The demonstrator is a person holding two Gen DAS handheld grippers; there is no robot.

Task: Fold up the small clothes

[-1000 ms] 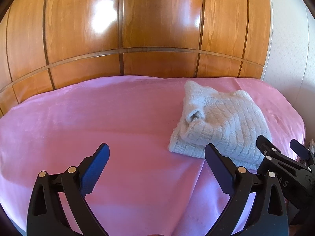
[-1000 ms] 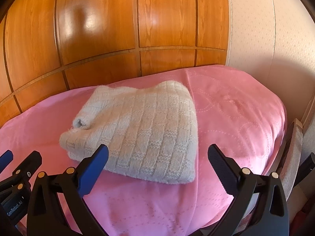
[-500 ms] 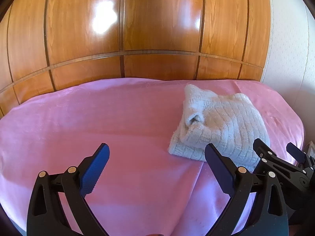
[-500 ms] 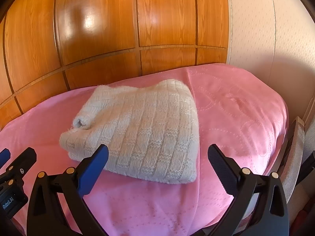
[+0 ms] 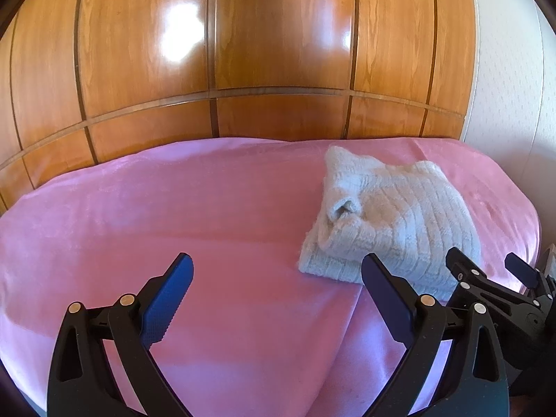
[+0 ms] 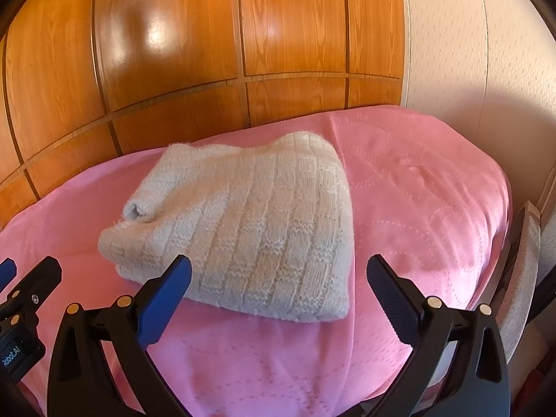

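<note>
Pink bedspread (image 6: 417,208) holds folded sweater (image 6: 250,229); both hand-held grippers (image 5: 276,285) (image 6: 278,281) gape empty; label reads "Robot.AI".

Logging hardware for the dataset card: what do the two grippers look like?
Both match: the left gripper and right gripper have black Y-shaped plastic frames with brass-coloured rivets and blue ridged finger pads. The left one's body carries white "Robot.AI" lettering. No cables or sleeves visible.
</note>
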